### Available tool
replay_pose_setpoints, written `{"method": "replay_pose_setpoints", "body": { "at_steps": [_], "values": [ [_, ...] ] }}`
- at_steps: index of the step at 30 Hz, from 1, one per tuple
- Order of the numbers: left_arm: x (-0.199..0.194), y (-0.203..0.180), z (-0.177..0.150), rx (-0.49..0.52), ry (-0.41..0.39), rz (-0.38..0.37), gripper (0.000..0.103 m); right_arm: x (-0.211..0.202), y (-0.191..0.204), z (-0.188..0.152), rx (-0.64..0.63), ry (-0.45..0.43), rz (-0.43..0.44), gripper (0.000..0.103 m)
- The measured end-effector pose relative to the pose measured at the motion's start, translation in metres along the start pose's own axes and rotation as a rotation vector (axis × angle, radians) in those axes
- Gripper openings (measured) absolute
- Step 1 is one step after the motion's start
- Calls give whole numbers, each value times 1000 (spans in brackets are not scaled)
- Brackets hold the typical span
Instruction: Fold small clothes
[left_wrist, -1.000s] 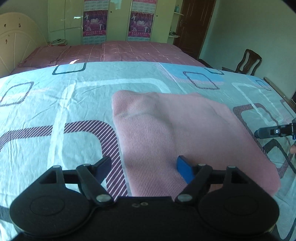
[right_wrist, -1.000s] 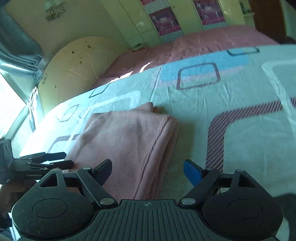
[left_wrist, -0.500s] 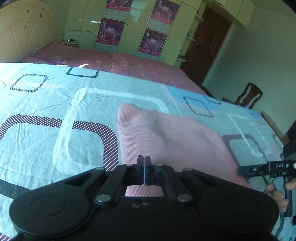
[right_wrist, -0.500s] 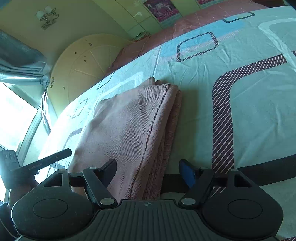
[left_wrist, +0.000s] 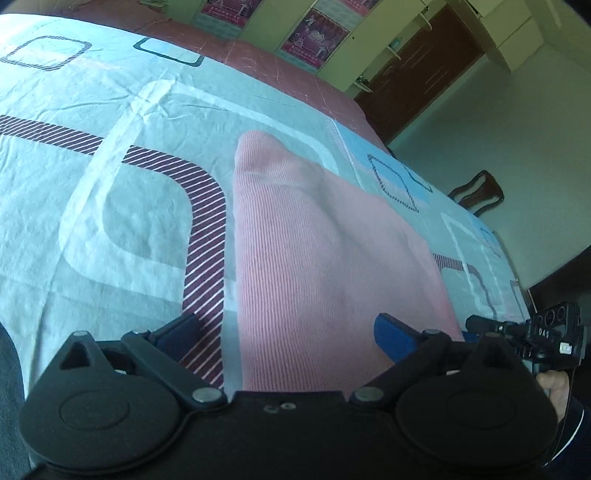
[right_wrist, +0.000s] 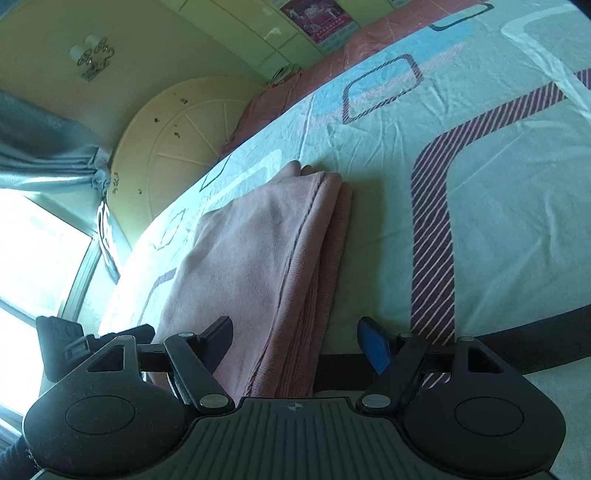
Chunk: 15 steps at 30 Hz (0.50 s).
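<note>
Pink garment (left_wrist: 325, 258) lies part-folded on bed (left_wrist: 110, 184). Left tongs (left_wrist: 288, 332) just reopened wide; right tongs (right_wrist: 295, 338) open, both straddling near corners ungripped. Next: pinch both corners, fold over.

1 folded pink garment (left_wrist: 325, 258), 2 claws, 1 bed (left_wrist: 110, 206), 1 chair (left_wrist: 480, 190), 2 posters.

bare bedsheet (left_wrist: 110, 221) around pink garment (left_wrist: 325, 258)

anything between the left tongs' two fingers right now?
Yes: the near end of the folded pink garment lies between the open left tongs, pads not pressing it. Bedsheet beneath. Left wrist view shows it.
</note>
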<state>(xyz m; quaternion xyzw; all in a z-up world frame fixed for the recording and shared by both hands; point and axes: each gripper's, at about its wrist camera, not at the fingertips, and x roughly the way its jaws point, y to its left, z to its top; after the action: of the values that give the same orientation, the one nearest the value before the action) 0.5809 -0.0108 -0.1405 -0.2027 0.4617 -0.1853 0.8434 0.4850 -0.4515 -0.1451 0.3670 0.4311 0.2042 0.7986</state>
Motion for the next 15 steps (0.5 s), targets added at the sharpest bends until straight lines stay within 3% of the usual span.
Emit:
{"method": "replay_pose_setpoints", "body": {
  "at_steps": [4,6,9,11,15],
  "values": [
    [7,-10,1,74,6,48,97,8,-10,7,57,32,49,74],
    [9,-14,2,94,1,89,91,15,-10,14,71,64,71,74],
    [11,-17,5,99,4,87,87,28,-1,21,51,124,86,74],
    [13,-17,6,97,17,75,87,41,4,21,40,178,93,59],
    [15,-17,10,96,46,57,83,42,5,21,52,162,100,57]
  ]
}}
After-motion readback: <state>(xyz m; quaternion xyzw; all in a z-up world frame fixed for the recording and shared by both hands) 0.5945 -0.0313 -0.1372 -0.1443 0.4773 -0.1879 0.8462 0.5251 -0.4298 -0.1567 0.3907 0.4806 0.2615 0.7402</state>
